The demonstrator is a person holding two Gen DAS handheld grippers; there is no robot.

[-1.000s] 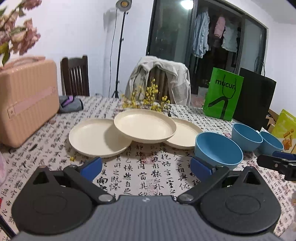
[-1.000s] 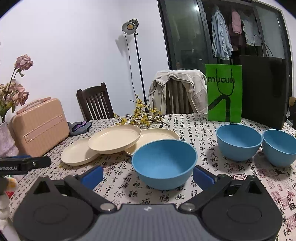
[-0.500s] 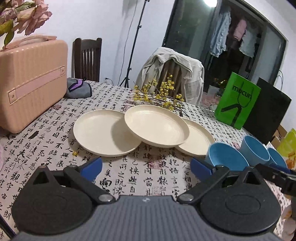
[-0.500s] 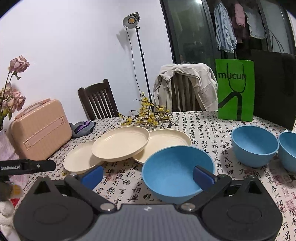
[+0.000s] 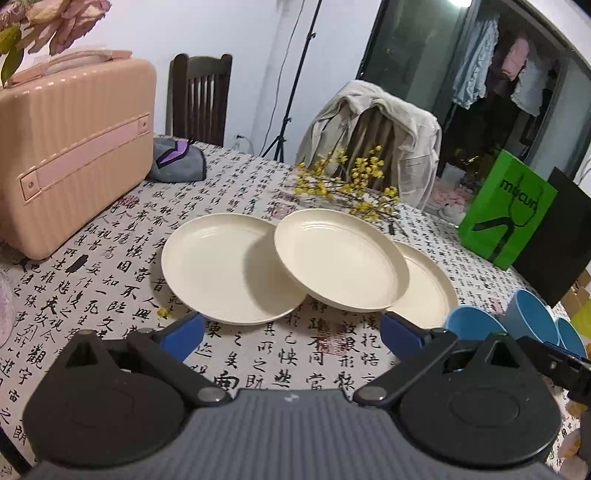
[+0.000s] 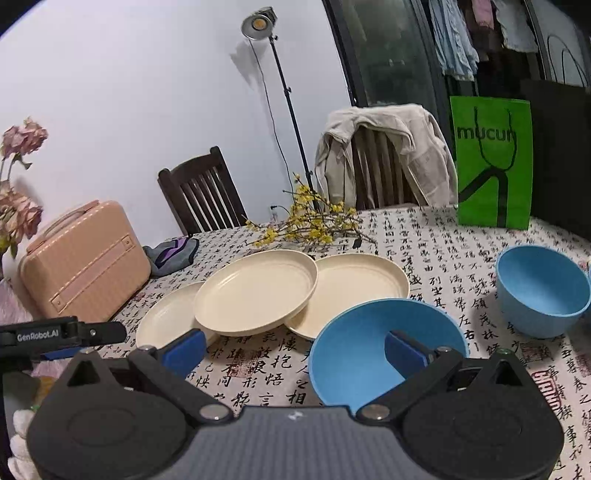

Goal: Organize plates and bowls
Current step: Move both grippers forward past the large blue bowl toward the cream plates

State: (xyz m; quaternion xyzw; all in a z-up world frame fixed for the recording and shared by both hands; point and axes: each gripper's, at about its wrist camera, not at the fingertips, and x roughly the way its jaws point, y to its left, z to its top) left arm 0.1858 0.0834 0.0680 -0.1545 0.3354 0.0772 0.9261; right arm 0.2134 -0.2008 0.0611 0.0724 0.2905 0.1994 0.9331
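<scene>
Three cream plates (image 5: 236,273) overlap mid-table, the middle plate (image 5: 341,260) propped on its neighbours. Left gripper (image 5: 291,328) hangs wide open just short of them, empty. Right gripper (image 6: 293,345) is open too, one finger over the near blue bowl (image 6: 369,350). Likely light, stiff, slick plastic: pinch the rim.

A plain white wall (image 6: 147,92) backs the room. A studio lamp on a thin black stand (image 6: 258,26) glows beside a dark glass door (image 6: 391,55). Two dark wooden slat-back chairs (image 6: 199,192) stand behind the table covered in calligraphy-printed cloth (image 6: 424,236); a beige jacket (image 6: 388,125) drapes one.
</scene>
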